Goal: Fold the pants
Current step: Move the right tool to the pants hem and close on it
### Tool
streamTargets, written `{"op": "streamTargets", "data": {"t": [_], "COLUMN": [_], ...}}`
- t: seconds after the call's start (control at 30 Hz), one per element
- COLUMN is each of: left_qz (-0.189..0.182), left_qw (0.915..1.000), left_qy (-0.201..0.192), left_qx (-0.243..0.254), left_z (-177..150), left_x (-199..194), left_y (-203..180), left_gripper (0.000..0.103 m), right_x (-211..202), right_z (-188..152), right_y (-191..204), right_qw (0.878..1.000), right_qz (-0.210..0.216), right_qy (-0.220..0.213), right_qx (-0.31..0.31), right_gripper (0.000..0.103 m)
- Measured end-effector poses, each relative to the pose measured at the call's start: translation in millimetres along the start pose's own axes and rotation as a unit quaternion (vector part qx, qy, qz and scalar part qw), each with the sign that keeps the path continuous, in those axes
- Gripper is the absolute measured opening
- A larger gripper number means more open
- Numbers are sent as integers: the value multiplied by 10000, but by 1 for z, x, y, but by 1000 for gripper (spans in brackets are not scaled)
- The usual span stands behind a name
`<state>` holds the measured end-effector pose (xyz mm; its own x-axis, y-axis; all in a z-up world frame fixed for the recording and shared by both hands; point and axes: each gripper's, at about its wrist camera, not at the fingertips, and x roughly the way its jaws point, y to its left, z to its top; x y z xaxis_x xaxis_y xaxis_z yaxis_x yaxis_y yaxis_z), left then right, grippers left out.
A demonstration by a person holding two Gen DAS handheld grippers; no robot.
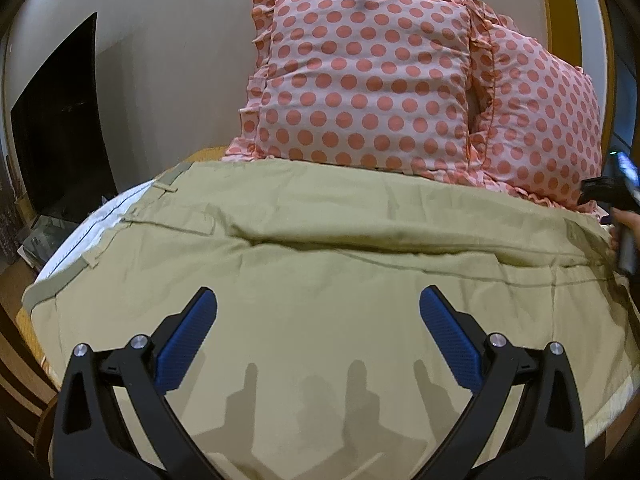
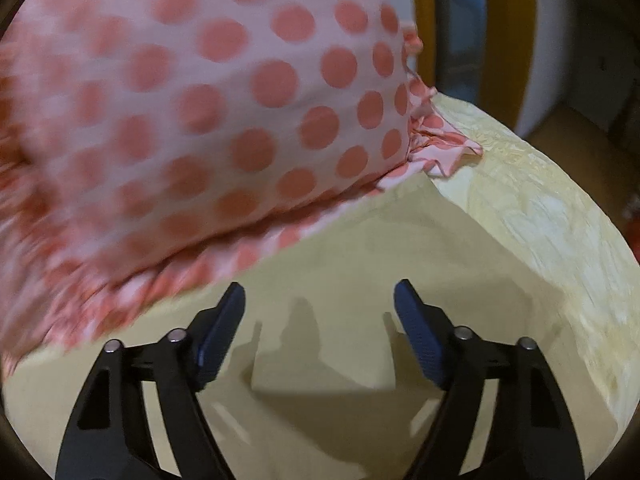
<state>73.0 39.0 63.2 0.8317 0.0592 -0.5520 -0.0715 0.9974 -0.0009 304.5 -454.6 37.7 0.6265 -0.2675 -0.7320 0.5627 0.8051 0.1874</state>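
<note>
Khaki pants lie spread flat across the bed, waistband with belt loops at the left. My left gripper is open and empty, hovering just above the cloth near the front edge. In the right wrist view the pants fill the lower middle. My right gripper is open and empty above the cloth, close to the pillow's edge. The right gripper's body shows at the far right of the left wrist view.
Two pink pillows with orange polka dots stand behind the pants and loom large in the right wrist view. A pale yellow bedsheet shows at the right. A dark doorway is at the left.
</note>
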Motion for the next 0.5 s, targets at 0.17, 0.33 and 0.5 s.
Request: {"op": "streamTargets", "data": {"t": [0.17,0.33,0.5], "left_qz": [35,40,1], "left_qw": [10000,9999,9998], "left_qy": [-5,100,162], "left_qx": [22,11,-154], "left_z": [5,5,2], "left_x": [8,18,19], "left_y": [2,4,11], "left_gripper": [101,101,101], "right_x": [56,60,44], "right_z": [24,19,7], "right_y": [4,2,-44], "right_qw": [9967,9983,9975], "right_qz": [-657,-573,444], "right_qy": [340,27,-119], "right_qx": [341,-58,529], "right_gripper": [70,44,5]}}
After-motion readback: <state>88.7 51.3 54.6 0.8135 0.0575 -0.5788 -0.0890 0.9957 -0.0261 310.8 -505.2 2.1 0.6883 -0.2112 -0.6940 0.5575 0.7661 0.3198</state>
